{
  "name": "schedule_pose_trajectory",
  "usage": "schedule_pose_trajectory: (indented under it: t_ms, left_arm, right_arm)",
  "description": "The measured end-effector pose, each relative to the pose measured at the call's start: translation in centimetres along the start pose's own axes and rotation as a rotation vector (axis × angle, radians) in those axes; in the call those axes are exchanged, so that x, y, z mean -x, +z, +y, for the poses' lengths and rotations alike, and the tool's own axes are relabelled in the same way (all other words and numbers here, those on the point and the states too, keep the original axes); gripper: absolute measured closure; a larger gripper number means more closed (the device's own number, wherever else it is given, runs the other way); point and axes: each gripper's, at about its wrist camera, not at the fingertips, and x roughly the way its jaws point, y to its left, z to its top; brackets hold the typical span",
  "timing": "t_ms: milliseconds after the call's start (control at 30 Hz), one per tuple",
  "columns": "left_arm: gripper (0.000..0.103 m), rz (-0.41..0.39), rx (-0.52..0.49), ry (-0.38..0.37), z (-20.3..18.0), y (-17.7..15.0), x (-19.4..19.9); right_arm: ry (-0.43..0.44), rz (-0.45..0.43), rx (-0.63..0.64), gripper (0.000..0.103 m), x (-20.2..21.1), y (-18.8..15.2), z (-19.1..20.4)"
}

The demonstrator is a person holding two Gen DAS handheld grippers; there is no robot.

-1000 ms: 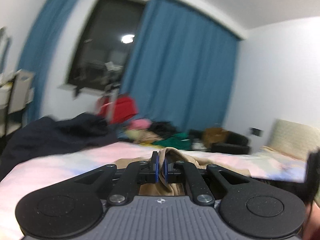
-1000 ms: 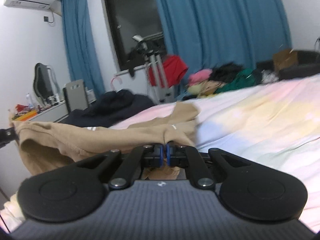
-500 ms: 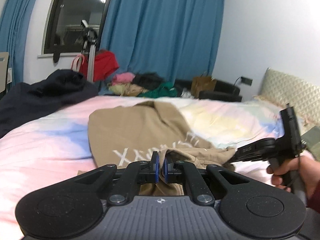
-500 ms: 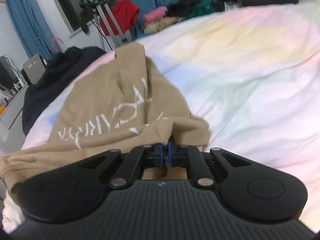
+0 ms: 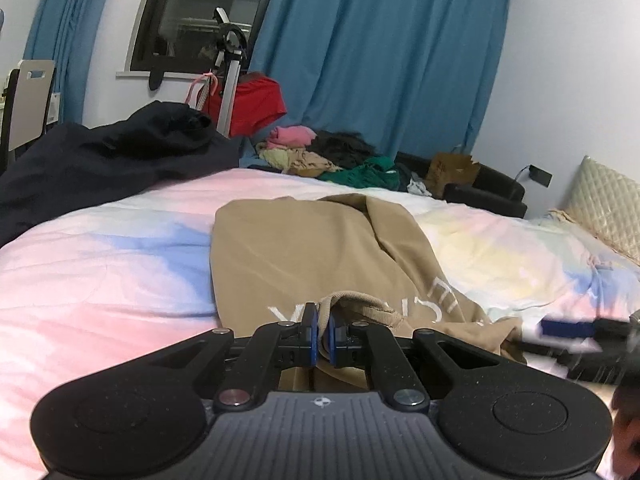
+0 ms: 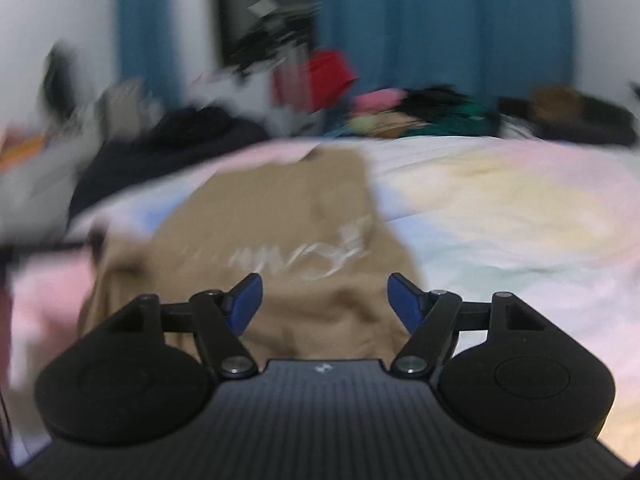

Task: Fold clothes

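A tan garment (image 5: 304, 248) with white lettering lies spread on the pastel bed cover (image 5: 100, 276). It also shows in the right wrist view (image 6: 288, 236), which is blurred. My left gripper (image 5: 320, 336) is shut on the garment's ribbed near edge, low over the bed. My right gripper (image 6: 324, 300) is open and empty, just above the garment's bunched near edge. The right gripper also shows blurred at the right of the left wrist view (image 5: 576, 332).
A dark garment pile (image 5: 104, 152) lies on the bed's far left. Behind the bed are a red cloth on a stand (image 5: 256, 104), a heap of coloured clothes (image 5: 332, 156), a black sofa with a cardboard box (image 5: 456, 168), blue curtains and a padded headboard (image 5: 608, 200).
My right gripper has opened and let go of the garment's edge, and its view is now blurred by motion. My left gripper stays shut on the hem, and the garment lies flatter.
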Motion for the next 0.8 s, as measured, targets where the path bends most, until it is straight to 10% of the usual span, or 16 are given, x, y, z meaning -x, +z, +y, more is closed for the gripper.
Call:
schedule_pose_trajectory:
  t_ms: [267, 333, 367, 800]
  left_arm:
    - [0.097, -0.015, 0.045, 0.003, 0.9, 0.5, -0.1]
    - [0.097, -0.005, 0.047, 0.011, 1.0, 0.4, -0.2]
    - [0.097, 0.0, 0.048, 0.016, 1.1, 0.3, -0.3]
    - [0.097, -0.006, 0.065, -0.005, 0.7, -0.3, 0.8]
  right_arm:
    - [-0.002, 0.084, 0.152, 0.052, -4.6, -1.2, 3.3]
    - [-0.006, 0.079, 0.118, 0.091, -4.8, -1.1, 2.9]
    - [-0.002, 0.077, 0.089, 0.094, -4.6, -1.0, 2.7]
    - [0.092, 0.028, 0.047, 0.094, -2.8, -0.6, 2.6]
